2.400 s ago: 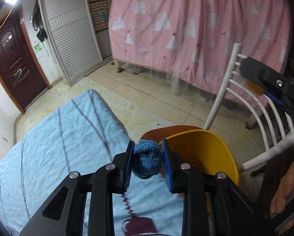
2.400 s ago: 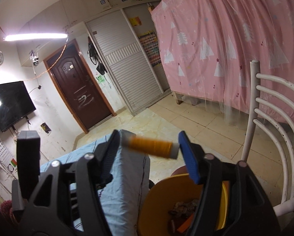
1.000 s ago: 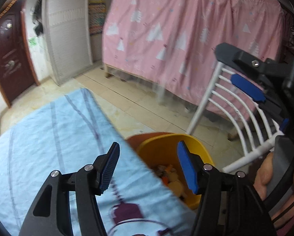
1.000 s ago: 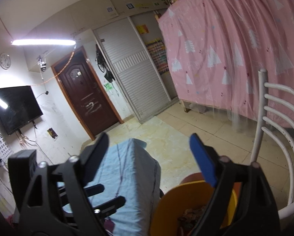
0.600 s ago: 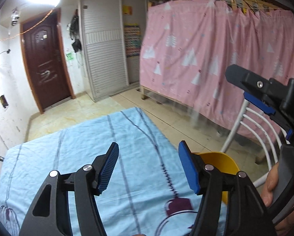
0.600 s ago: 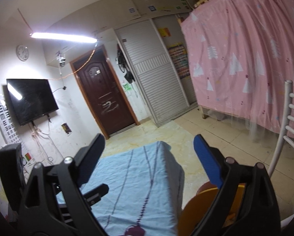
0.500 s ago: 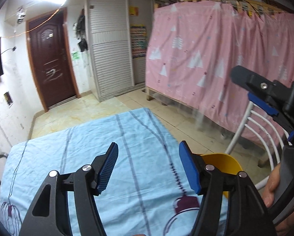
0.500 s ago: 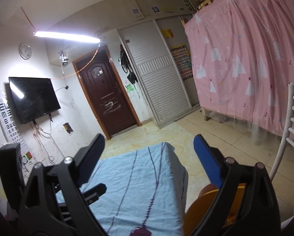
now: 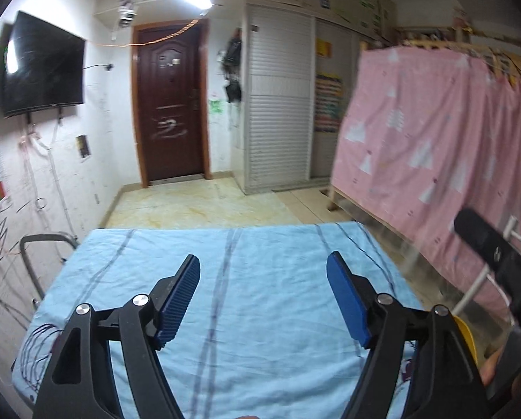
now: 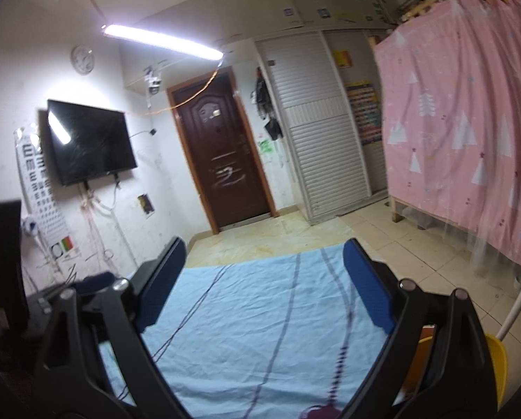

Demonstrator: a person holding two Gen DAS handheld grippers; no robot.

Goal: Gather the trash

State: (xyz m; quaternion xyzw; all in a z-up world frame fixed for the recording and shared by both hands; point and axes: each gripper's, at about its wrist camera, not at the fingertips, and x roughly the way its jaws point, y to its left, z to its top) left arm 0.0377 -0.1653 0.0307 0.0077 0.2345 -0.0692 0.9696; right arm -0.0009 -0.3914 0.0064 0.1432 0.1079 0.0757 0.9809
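My left gripper (image 9: 263,272) stands released above the light blue cloth (image 9: 260,342) covering the table; its jaws have just been opening wider and there is nothing between the blue pads (image 9: 345,300). My right gripper (image 10: 264,269) is spread wide too, empty, and it also looks out over the blue cloth (image 10: 260,321). The cloth carries thin dark stripes and a dark purple print at its near edge. The task's yellow bin (image 9: 464,331) sits low at the right, just beside the table's near right corner; in the left wrist view only a sliver of its rim shows behind my right-hand finger, and in the right wrist view its rim (image 10: 497,363) peeks out at the lower right. I cannot see into it from here. A white chair (image 10: 518,303) stands just past the bin. Far across the tiled floor are a brown door (image 9: 171,111), a wall TV (image 10: 89,143) to the left, and a pink curtain (image 9: 434,139) along the right
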